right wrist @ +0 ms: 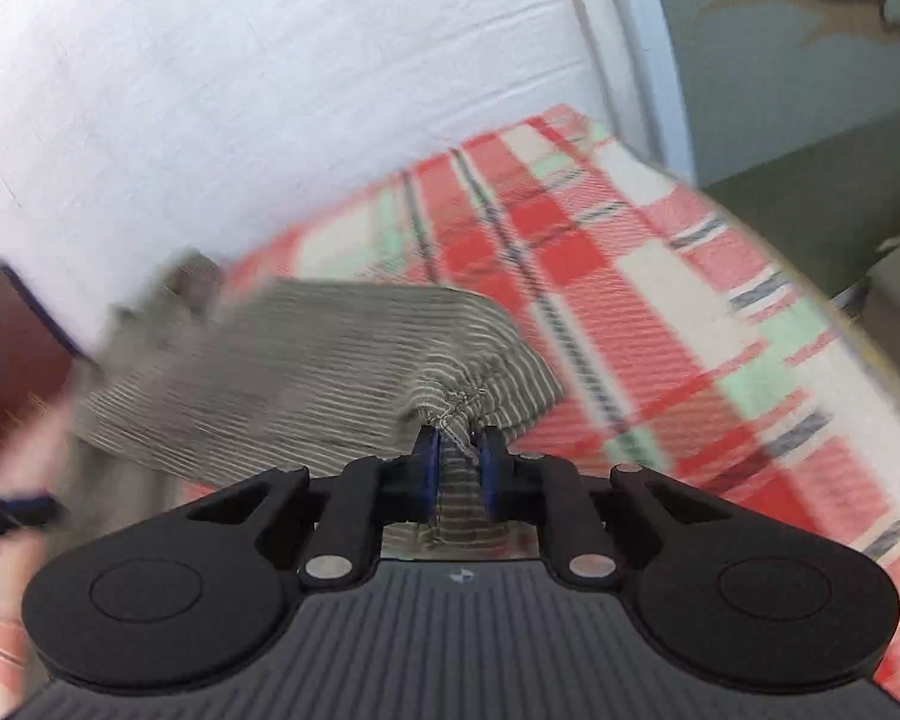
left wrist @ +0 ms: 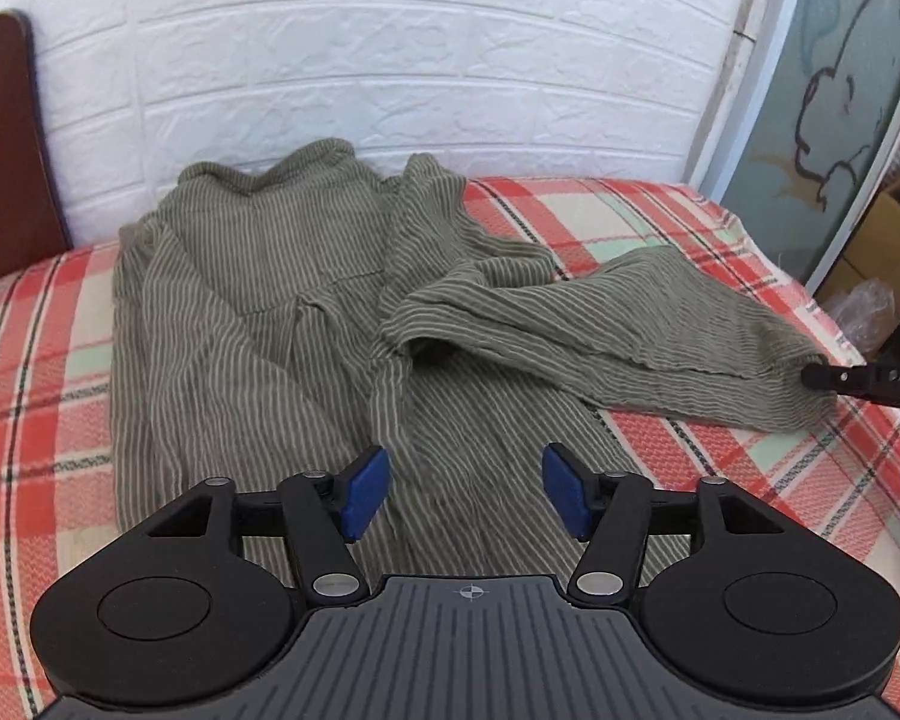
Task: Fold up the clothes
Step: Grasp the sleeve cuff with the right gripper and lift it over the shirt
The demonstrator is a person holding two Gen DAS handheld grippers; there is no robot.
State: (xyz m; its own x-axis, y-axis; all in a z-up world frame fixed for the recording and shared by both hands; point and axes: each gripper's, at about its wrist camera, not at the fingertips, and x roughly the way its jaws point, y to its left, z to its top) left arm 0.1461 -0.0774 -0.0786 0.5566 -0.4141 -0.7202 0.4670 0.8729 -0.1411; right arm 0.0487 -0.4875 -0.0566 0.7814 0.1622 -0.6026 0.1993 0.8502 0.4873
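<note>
An olive-green striped garment [left wrist: 258,312] lies crumpled on a bed with a red, white and mint plaid cover [left wrist: 36,396]. My left gripper [left wrist: 463,495] hovers open over the garment's near part, nothing between its blue pads [left wrist: 363,495]. One sleeve [left wrist: 660,330] stretches to the right, where my right gripper [left wrist: 825,378] pinches its end. In the right wrist view, blurred by motion, my right gripper [right wrist: 459,465] is shut on the bunched striped sleeve [right wrist: 306,372], pulling it over the plaid cover [right wrist: 660,312].
A white brick-pattern wall [left wrist: 360,48] runs behind the bed. A dark brown headboard [left wrist: 0,138] stands at the left. A glass door with a cartoon drawing [left wrist: 840,96] and a cardboard box [left wrist: 888,240] are at the right, beyond the bed's edge.
</note>
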